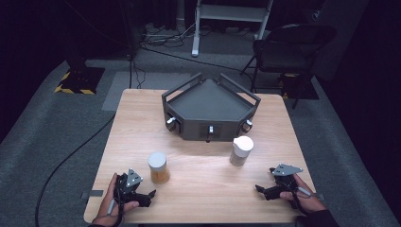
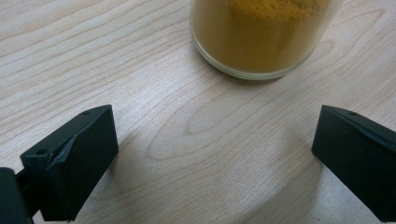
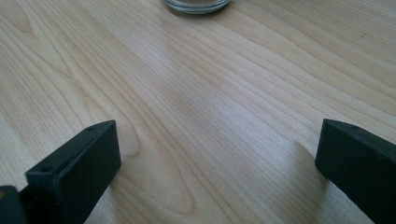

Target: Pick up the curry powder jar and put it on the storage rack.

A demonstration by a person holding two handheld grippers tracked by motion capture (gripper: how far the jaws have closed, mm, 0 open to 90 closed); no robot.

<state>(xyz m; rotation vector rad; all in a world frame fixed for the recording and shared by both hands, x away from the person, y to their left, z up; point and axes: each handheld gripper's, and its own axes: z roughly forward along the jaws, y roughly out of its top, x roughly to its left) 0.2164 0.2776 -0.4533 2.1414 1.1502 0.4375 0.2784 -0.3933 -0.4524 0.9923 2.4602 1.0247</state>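
1. Both grippers rested low on the table [image 1: 142,118] near the person's edge, the left gripper [image 1: 150,193] at the left and the right gripper [image 1: 258,188] at the right.
2. Both stood released: in each gripper view the two black jaws were spread wide with only bare wood between them.
3. The yellow jar [image 1: 158,168], filled with yellow-orange powder and capped grey, stood upright just ahead of the left gripper; in the left gripper view its glass base [image 2: 261,39] sat close ahead and a little off to the right of the midline.
4. The white jar [image 1: 241,150], with a pale lid, stood upright farther from the right gripper, near the front of the dark tray [image 1: 209,100]; the right gripper view caught only its base [image 3: 196,4] at the top edge.
5. The step in hand looked like an approach to the jars, none gripped yet.
6. To do it well, the left hand should probably swing slightly so the jar centred between the jaws, then advance level.
7. Closing low on round glass could tip or skid it; a grip around mid-body seemed safer.
8. The right hand had a longer, straight reach and needed the same centring.
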